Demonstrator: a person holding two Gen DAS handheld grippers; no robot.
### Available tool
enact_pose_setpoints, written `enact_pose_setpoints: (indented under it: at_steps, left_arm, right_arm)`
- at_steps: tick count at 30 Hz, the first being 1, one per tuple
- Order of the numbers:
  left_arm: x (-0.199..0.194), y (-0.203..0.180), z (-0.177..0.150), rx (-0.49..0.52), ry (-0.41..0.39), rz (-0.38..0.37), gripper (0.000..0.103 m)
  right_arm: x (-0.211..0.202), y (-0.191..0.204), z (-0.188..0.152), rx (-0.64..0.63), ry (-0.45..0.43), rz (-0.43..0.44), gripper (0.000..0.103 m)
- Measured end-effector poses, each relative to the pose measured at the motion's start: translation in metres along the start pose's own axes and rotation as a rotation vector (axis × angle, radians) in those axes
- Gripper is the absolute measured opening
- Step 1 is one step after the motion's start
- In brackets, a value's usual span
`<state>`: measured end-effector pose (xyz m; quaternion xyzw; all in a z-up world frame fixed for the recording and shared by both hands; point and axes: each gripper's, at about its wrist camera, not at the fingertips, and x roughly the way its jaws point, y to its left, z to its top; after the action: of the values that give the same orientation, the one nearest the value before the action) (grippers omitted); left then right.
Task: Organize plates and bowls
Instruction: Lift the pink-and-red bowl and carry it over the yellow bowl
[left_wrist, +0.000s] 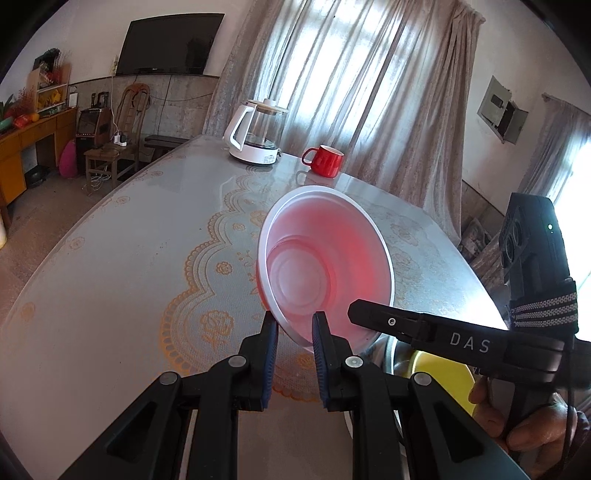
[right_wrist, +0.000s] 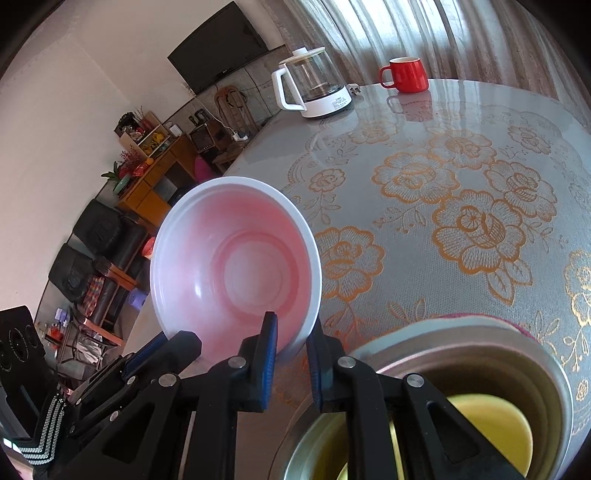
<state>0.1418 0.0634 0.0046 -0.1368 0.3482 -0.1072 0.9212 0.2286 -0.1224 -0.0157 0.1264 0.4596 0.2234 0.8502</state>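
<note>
Both my grippers are clamped on the near rim of one pink bowl. My left gripper pinches the rim's lower edge between its blue pads, and my right gripper grips the same rim just beside it, so the bowl is tilted with its white-edged mouth facing me, held above the tabletop with its gold rose-patterned cover. Below my right gripper sits a steel bowl with a yellow bowl nested inside. At the far end of the tabletop stand a glass kettle and a red mug.
</note>
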Motion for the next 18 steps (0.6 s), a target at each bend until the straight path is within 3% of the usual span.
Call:
enact_pose_setpoints:
  at_steps: [18]
  left_arm:
    - [-0.033,-0.028,-0.025,0.054,0.021,-0.154,0.019]
  right_arm:
    - [-0.064,-0.007,-0.050,0.054,-0.096,0.024,0.014]
